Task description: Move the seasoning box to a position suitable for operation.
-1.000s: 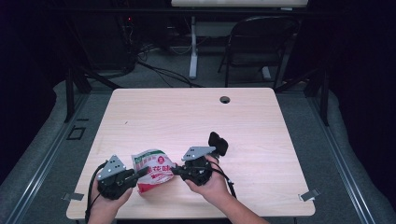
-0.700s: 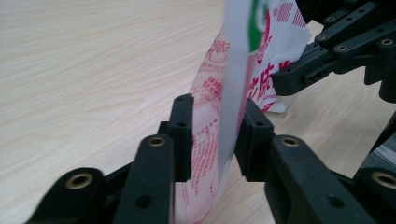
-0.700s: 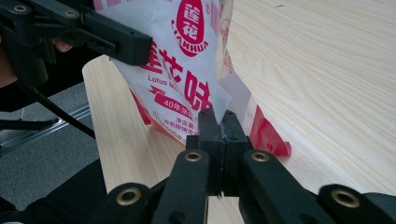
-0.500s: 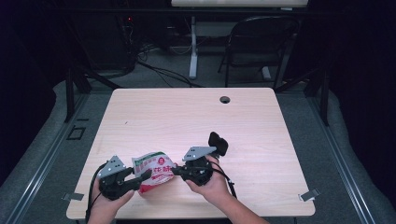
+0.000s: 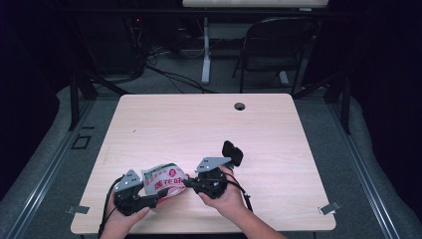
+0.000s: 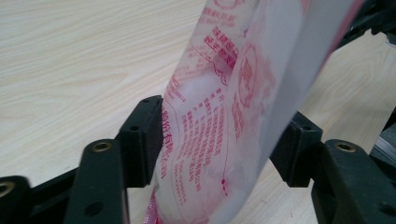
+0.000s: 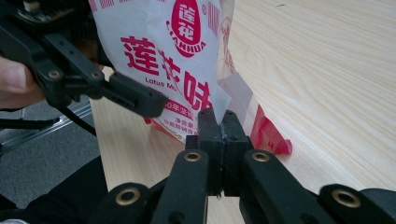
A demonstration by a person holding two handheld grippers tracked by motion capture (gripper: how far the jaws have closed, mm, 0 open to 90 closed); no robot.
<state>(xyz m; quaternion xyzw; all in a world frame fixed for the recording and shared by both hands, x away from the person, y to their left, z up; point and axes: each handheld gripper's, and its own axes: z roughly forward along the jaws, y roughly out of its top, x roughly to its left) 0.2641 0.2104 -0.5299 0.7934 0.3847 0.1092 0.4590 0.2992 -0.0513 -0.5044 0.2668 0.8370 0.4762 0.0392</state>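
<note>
White-and-red plastic bag (image 5: 165,180) hangs pinched in right claw (image 5: 188,182), between just-spreading left claw (image 5: 155,198) jaws, black clip (image 5: 232,153) nearby.

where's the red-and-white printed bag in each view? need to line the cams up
High view: bag near the table's front edge, left of centre, between the two hand-held grippers.
Left gripper view: bag runs down the centre from the top edge, between the open black jaws.
Right gripper view: bag upper centre, a clear corner pinched in the shut jaws.
Shared landmark: the pale wood table.
</note>
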